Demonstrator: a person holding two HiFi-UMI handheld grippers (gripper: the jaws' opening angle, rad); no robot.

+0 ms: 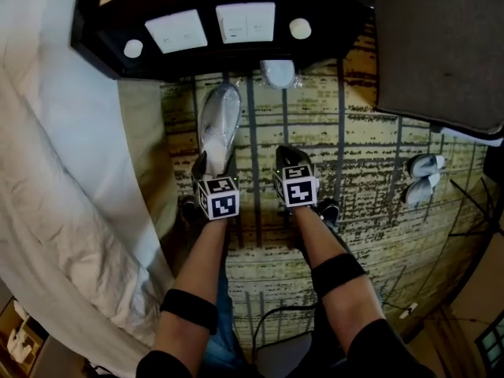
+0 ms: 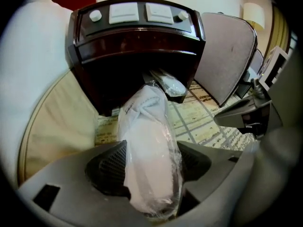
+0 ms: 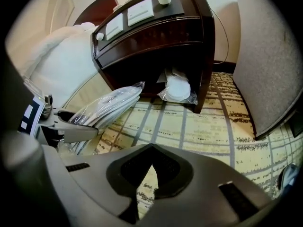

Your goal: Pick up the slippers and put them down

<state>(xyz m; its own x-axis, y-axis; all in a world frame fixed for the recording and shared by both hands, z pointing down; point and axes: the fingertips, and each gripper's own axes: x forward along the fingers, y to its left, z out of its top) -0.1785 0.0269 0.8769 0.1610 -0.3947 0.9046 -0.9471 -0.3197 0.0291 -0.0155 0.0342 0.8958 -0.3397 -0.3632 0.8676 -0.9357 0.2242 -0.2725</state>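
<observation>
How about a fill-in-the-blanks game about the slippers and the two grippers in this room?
1. The left gripper is clamped on white slippers wrapped in clear ____.
2. The right gripper is shut and holds ____.
3. A second pack lies ____ the dark nightstand.
Missing words: plastic; nothing; under.

Hotel rm, bed [image 1: 47, 172] w/ white duvet, dark nightstand [image 1: 331, 22] w/ switch panels [image 1: 246, 22], patterned carpet [image 1: 354, 156], plastic-wrapped slippers [image 1: 219, 120]
</observation>
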